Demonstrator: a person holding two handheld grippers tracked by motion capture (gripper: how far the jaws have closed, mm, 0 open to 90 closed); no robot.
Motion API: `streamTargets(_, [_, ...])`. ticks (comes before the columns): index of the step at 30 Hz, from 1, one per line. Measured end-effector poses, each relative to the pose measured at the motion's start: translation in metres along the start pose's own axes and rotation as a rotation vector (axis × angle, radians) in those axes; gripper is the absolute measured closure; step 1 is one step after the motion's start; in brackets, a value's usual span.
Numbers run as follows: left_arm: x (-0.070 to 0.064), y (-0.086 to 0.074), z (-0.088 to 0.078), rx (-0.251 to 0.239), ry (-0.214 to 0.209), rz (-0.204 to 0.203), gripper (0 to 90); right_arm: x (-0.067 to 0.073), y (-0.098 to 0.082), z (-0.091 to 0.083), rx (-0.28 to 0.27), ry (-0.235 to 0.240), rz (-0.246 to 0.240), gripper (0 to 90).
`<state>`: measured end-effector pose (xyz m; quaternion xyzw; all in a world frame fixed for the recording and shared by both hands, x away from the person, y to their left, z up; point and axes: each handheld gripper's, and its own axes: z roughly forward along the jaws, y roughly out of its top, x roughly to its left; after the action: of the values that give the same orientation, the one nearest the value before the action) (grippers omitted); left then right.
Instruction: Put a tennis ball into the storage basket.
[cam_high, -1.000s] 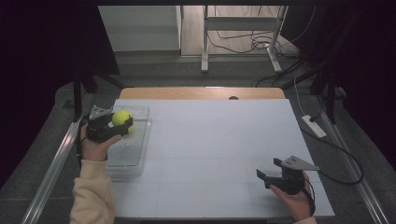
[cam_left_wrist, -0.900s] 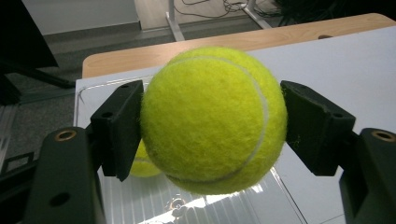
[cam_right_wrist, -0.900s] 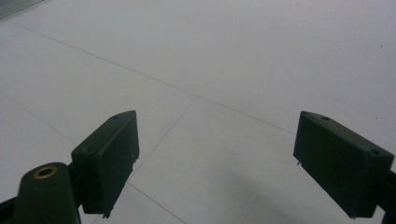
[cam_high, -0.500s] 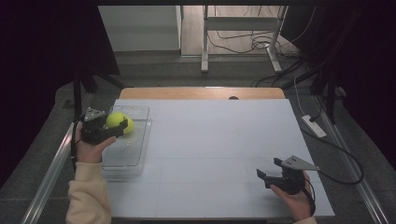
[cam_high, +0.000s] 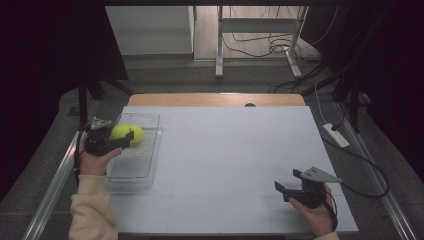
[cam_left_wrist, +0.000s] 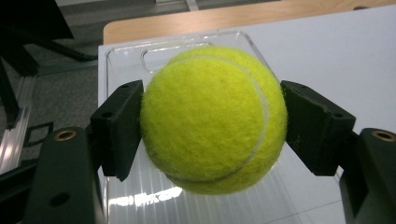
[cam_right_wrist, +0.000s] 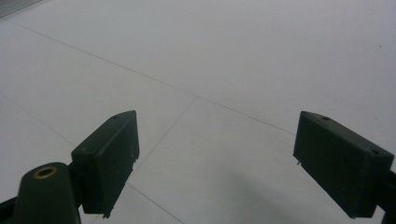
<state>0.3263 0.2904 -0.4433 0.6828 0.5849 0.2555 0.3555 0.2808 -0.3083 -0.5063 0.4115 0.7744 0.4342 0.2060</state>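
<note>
A yellow-green tennis ball (cam_left_wrist: 212, 121) sits squeezed between the two black pads of my left gripper (cam_left_wrist: 212, 123). In the high view this gripper (cam_high: 125, 137) holds the ball (cam_high: 119, 132) just above the far part of a clear plastic tray (cam_high: 131, 170) at the table's left. A second yellow-green patch (cam_high: 136, 134) lies right beside the ball; I cannot tell whether it is another ball or a reflection. My right gripper (cam_high: 288, 181) rests near the front right of the white table top (cam_high: 225, 150), its jaws wide apart with only bare surface between them (cam_right_wrist: 224, 154).
The tray (cam_left_wrist: 140, 56) is see-through and shallow, standing along the table's left edge. A wooden strip (cam_high: 215, 99) runs along the far edge. Cables and a power strip (cam_high: 336, 135) lie on the floor to the right. A metal rail (cam_high: 55, 180) runs along the left side.
My left gripper has drifted slightly left and toward me with the ball still in it. The right gripper has stayed put.
</note>
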Motion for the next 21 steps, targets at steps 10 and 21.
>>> streamTargets(10, [0.002, -0.004, 0.009, 0.072, 0.015, 0.008, 26.9, 0.0, 0.0, 0.001, 0.002, 0.001, -0.001, 14.2])
streamTargets(21, [0.004, -0.008, 0.021, 0.164, 0.073, 0.026, 26.9, 0.0, 0.0, 0.0, 0.001, -0.001, 0.0, 14.2])
